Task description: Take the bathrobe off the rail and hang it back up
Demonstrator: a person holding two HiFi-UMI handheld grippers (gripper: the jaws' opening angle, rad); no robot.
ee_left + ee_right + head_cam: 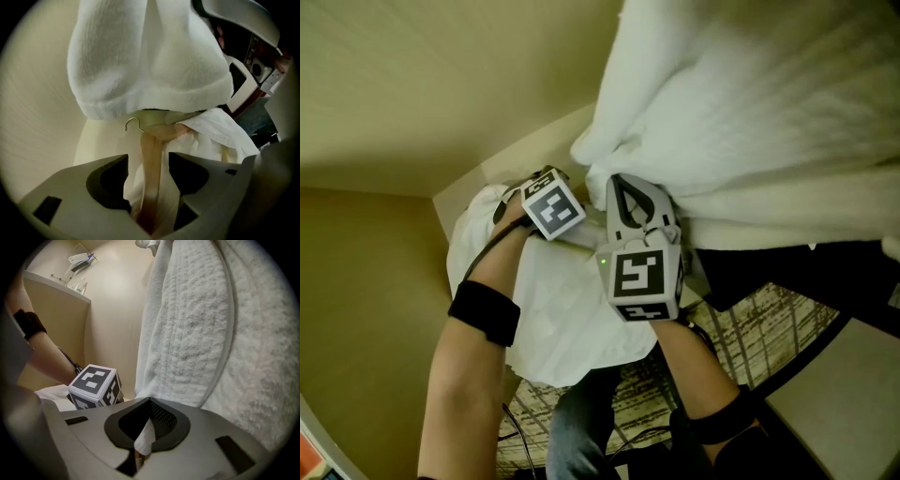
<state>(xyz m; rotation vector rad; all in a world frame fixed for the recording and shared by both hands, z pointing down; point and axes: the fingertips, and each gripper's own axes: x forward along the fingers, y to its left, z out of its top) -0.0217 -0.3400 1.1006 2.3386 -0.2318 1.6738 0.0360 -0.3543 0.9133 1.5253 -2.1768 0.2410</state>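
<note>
Pinching one bathrobe [750, 103], right tongs [149, 404], one hanger [151, 164]

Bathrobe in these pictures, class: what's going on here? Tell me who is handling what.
A person works with a claw in each hand. The right claw is shut on a fold of the white bathrobe, which hangs bunched above. The left claw points down with its jaws apart, astride one arm of a wooden hanger that lies among white cloth; it is not gripping the hanger yet. No rail shows in these views.
</note>
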